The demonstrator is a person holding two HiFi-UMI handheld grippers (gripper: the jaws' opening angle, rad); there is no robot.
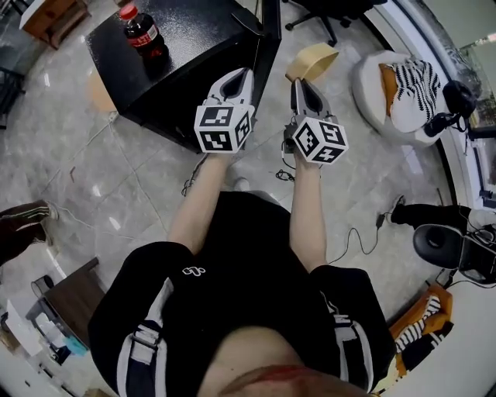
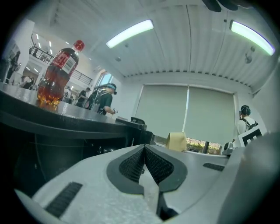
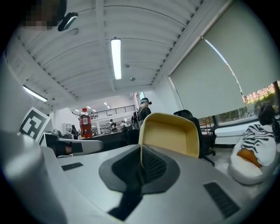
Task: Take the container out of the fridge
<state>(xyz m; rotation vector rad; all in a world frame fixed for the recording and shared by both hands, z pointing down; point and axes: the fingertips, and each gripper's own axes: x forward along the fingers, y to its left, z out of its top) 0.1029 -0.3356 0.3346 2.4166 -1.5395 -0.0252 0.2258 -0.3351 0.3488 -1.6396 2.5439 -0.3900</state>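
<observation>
A shallow beige container [image 1: 314,60] hangs above the floor just right of the black fridge [image 1: 186,46]. My right gripper [image 1: 298,82] is shut on its near wall, and in the right gripper view the container's rim [image 3: 170,131] is pinched between the pads. My left gripper [image 1: 246,72] is shut with nothing in it, beside the fridge's corner. In the left gripper view its pads [image 2: 133,162] meet, with the fridge [image 2: 52,131] to the left and the container [image 2: 176,141] ahead. Whether the fridge door is open or shut cannot be made out.
A red-capped cola bottle [image 1: 142,31] stands on the fridge top. A white beanbag with a striped cushion [image 1: 403,89] lies at the right, an office chair [image 1: 333,12] beyond it. Cables [image 1: 356,240] trail over the marble floor. A person [image 2: 245,124] stands far off.
</observation>
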